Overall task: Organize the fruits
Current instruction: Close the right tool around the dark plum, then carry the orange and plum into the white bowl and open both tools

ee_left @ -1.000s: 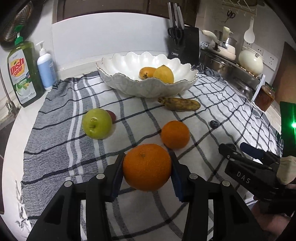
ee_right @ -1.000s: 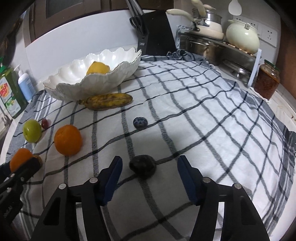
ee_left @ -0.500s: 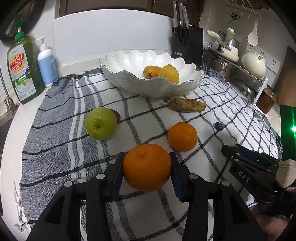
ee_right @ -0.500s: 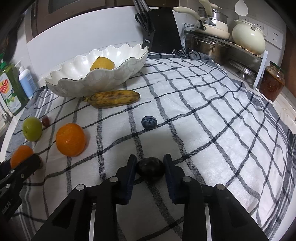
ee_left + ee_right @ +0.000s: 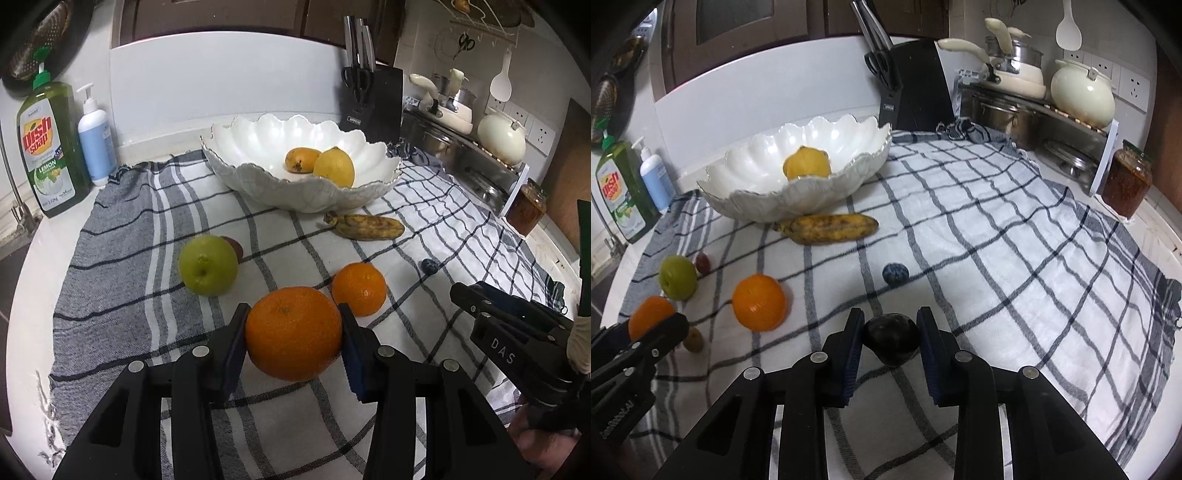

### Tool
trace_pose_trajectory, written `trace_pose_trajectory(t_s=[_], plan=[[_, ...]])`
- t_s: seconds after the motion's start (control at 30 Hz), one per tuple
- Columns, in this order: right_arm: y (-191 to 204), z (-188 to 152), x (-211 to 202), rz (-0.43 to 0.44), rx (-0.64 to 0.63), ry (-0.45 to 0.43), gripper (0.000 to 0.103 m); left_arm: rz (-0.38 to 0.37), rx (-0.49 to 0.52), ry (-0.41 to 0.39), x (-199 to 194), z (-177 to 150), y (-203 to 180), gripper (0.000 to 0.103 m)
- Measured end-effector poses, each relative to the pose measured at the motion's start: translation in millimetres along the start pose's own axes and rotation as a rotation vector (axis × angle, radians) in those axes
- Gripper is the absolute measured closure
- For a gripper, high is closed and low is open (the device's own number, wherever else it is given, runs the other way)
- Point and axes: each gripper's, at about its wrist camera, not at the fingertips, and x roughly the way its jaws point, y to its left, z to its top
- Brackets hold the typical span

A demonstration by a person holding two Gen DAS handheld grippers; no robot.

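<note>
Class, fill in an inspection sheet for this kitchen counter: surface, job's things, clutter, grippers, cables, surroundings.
Surface: checked blue-white cloth over the counter.
Job's things: white scalloped bowl holds a yellow lemon; green apple, spotted banana, small orange lie loose.
Clutter: green dish-soap bottle, red-filled jar.
Grippers: left hand-held gripper clamps a large orange; right hand-held gripper clamps a dark plum.
Cables: nothing seen.
Surroundings: black knife block, cream pots.

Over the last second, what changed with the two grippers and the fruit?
The right gripper closed from open onto the dark plum. The left gripper, already clamping the large orange, raised it slightly. The bowl, banana and green apple stayed put.
</note>
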Motion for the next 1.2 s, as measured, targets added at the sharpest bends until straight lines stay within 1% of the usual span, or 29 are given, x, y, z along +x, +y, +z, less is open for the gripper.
trace_pose_trajectory(t_s=[0.37,0.7,0.87,0.97,1.1,1.2], plan=[[13.3,27.6,-10.7,0.031,-0.011,-0.048,0.072,0.014,-0.004,-0.038,-5.0,29.1,10.0,0.058],[32.0,65.9,-9.9,0.057,-0.042,-0.099,0.072,0.023,-0.013,-0.083,-3.0,71.4,24.0,0.058],[38.8,88.9,-5.2,0.053,-0.059,-0.127,0.072,0.022,-0.005,-0.099,3.3,91.9,27.5,0.058],[41.5,101.2,-0.3,0.051,-0.065,-0.138,0.072,0.022,0.001,-0.122,8.1,104.3,29.3,0.058],[43.7,116.0,10.6,0.061,-0.064,-0.134,0.072,0.029,-0.002,-0.140,17.3,121.8,32.0,0.058],[44.3,127.9,21.6,0.070,-0.059,-0.124,0.072,0.028,0.005,-0.134,27.4,134.4,33.1,0.058]])
